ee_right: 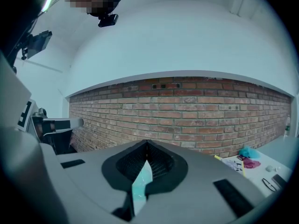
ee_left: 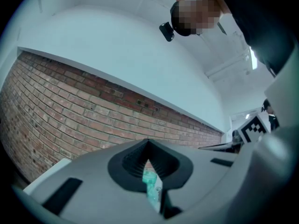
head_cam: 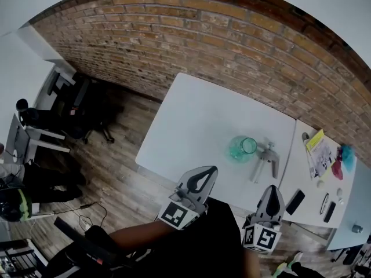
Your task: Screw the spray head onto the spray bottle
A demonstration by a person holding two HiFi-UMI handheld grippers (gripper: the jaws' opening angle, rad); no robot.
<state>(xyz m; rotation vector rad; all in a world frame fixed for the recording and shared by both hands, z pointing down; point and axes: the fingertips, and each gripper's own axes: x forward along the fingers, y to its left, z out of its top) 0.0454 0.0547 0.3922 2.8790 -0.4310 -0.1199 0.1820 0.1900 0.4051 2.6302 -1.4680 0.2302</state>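
The left gripper point(head_cam: 202, 180) and right gripper point(head_cam: 272, 197) have their jaws closed and empty. The green spray bottle point(head_cam: 242, 148) sits on the table point(head_cam: 197, 114). The spray head point(head_cam: 268, 158) lies just beside it. The bottle looks light and squashy, so hold its middle gently.

From the head we look steeply down on the white surface point(head_cam: 191, 126). Cameras on the left gripper point(head_cam: 207, 172) and right gripper point(head_cam: 272, 190) sit close behind their jaws, facing nearly level at the brick wall point(head_cam: 232, 45), which all three views share.
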